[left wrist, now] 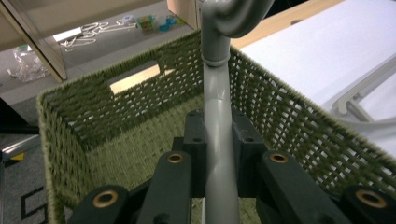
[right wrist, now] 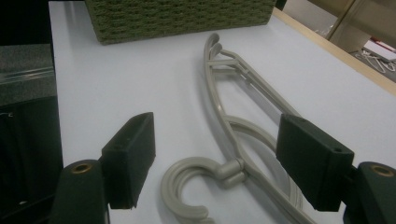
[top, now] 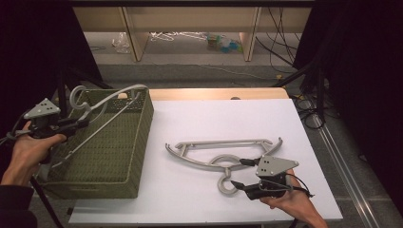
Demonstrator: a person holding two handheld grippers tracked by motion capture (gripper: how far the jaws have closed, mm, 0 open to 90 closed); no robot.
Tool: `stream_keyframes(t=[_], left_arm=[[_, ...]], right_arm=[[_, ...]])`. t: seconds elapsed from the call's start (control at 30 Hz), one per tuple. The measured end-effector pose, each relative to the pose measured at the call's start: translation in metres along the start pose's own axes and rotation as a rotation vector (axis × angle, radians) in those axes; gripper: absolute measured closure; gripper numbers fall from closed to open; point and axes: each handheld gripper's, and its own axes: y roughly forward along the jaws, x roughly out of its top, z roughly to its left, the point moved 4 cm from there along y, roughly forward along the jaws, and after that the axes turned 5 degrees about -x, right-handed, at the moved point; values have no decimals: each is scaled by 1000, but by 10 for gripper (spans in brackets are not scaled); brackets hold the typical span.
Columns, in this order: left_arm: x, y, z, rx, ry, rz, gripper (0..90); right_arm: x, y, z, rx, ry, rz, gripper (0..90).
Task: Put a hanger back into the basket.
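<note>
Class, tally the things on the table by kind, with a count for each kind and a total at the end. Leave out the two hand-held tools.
Grey hangers: 2, one in the basket, held by the left tool, and one flat on the white tabletop in front of the open right tool.
Green woven baskets: 1.
Total: 3.

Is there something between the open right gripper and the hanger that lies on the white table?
Nothing visible stands in the way. The right gripper is open, and the hook of the hanger on the table lies on the bare white table top between its jaws. The green basket stands farther off, beyond the hanger's far end.
</note>
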Motion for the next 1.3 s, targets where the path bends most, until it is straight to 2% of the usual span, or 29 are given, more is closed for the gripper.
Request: stream_keyframes(t=[0.13,0.37,0.4,0.47,0.5,0.53,0.57,0.6,0.63,0.67,0.7,0.77,0.8,0.9,1.0,1.13,1.17,1.23,1.3], left_arm=[[-9,4,7,15,-22,16,788],[-18,14,11,5,-46,54,787],[-20,14,12,6,-34,73,787],[-23,19,11,-1,-42,92,787],[-25,20,14,-6,-22,122,787],[-27,24,12,-1,-57,113,787],[-28,27,12,-1,-67,110,787],[-31,30,13,1,-55,150,787],[-33,34,13,4,-65,163,786],[-36,38,14,-8,-44,219,786],[-37,40,15,-9,-35,238,785],[-41,49,15,-3,-58,261,785],[-43,52,16,6,-71,269,784],[-51,59,21,66,-101,305,768],[-56,57,30,103,-153,290,769],[-60,53,35,148,-165,307,767],[-61,53,35,159,-181,303,760],[-61,51,36,186,-216,307,714],[-62,49,38,225,-229,310,668]], right_arm=[[0,1,1,4,-4,7,296],[-1,2,1,2,2,1,296],[-1,2,1,3,1,0,296],[0,2,1,2,1,-1,296],[-1,2,1,3,3,-2,296],[-1,2,1,4,3,-1,295],[-1,2,1,5,2,2,296],[-1,2,1,6,1,3,296],[-1,2,1,7,1,3,296],[-1,2,2,9,2,5,295],[-1,2,2,8,-1,3,295],[-1,2,2,9,-4,2,296],[-1,2,2,9,-4,2,296],[-2,2,1,10,-3,4,295],[-2,2,1,10,-2,3,293],[-2,2,0,7,1,2,290],[-2,1,0,13,1,10,290],[-3,3,1,10,2,6,284],[-3,3,1,10,2,7,283]])
